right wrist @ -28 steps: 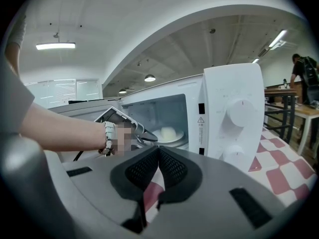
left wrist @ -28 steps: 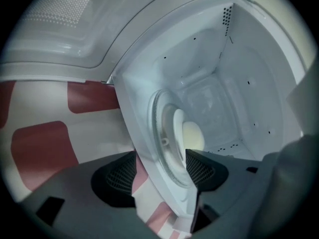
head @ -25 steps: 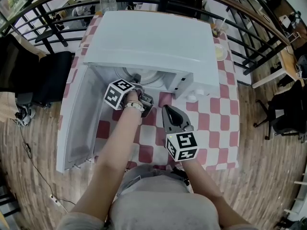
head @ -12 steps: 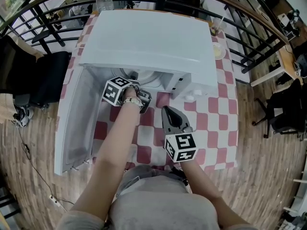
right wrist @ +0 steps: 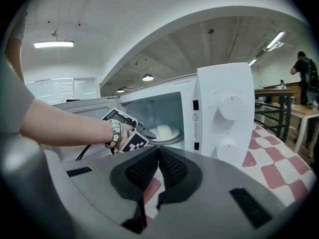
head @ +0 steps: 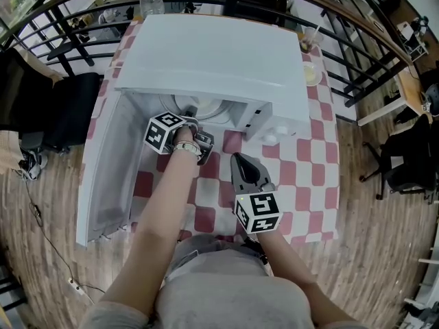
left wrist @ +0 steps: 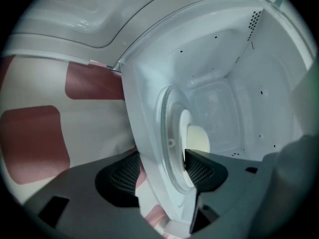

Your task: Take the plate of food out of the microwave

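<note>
Barely shifted, the left gripper (left wrist: 162, 169) is closing spread jaws around the plate (left wrist: 184, 128) still inside the microwave (head: 212, 53); the right gripper (right wrist: 158, 158) is pressed together.

Wood floor (head: 384, 266), black railing (head: 350, 60), ceiling lights (right wrist: 54, 44)

Shut right gripper (right wrist: 158, 153) facing open microwave (right wrist: 224, 133)

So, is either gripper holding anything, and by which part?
Nothing yet. The left gripper, jaws closing, straddles the near rim of the plate inside the microwave, not clamped. The right gripper is shut, empty.
</note>
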